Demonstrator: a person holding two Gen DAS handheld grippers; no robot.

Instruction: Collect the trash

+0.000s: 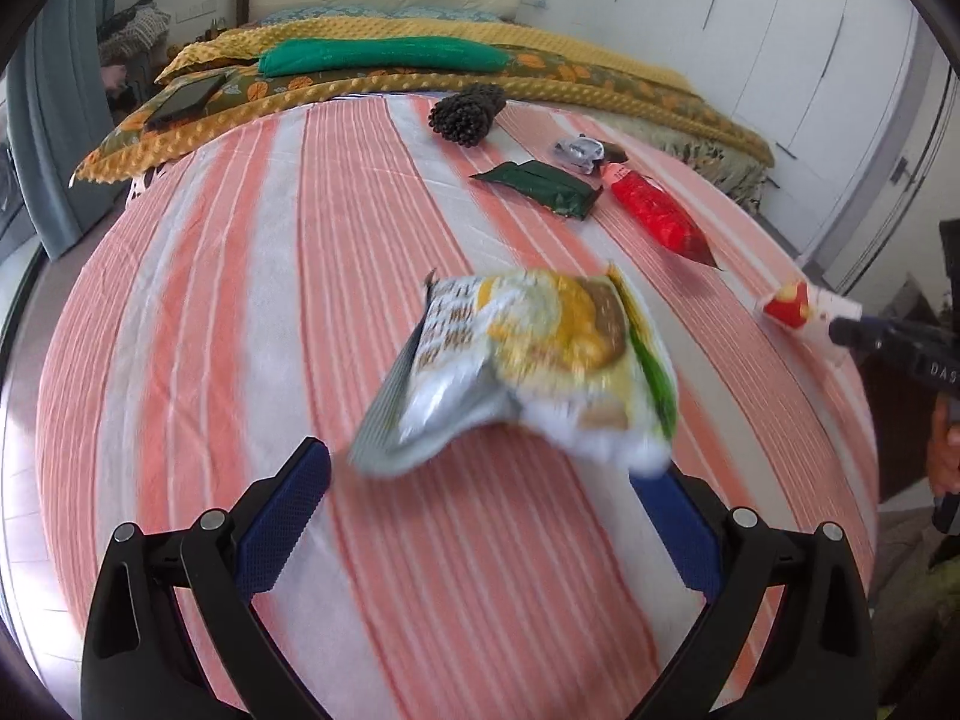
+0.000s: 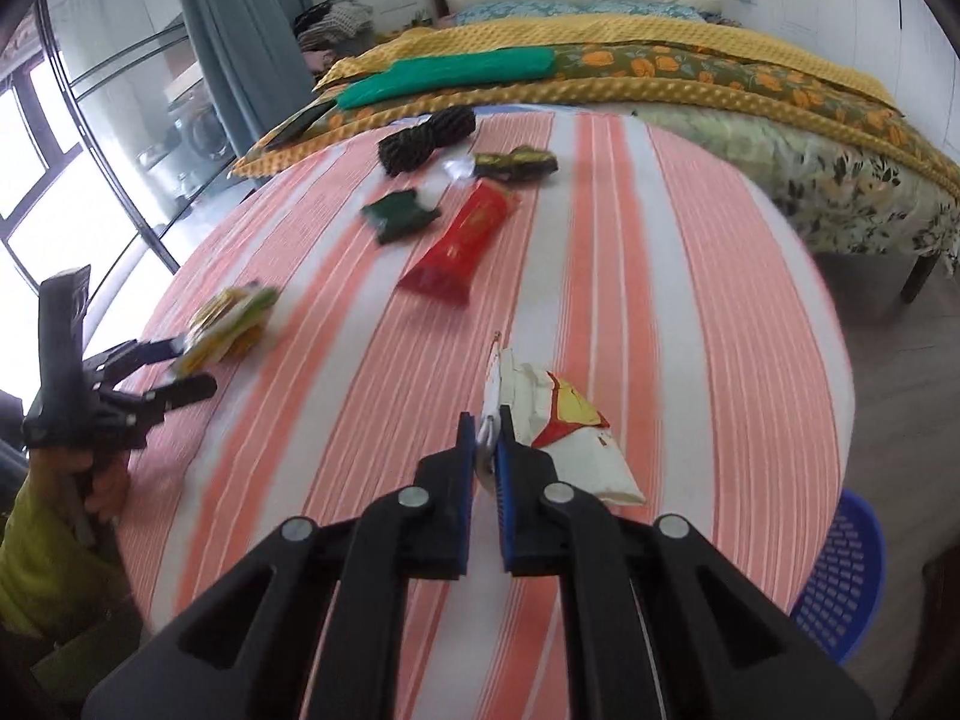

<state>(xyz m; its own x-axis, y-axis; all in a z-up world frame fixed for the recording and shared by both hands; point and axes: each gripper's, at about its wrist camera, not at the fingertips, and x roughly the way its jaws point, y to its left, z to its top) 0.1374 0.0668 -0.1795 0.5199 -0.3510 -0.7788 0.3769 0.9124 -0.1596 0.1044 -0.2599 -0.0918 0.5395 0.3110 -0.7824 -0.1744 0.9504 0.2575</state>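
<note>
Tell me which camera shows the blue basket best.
The right wrist view. The blue basket sits on the floor at the lower right, past the edge of the striped cloth, partly cut off by the frame. The left wrist view does not show the basket at all.

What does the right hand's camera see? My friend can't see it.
The right gripper is shut on a red-and-white wrapper on a striped cloth. More wrappers lie beyond; a blue basket sits lower right.
</note>
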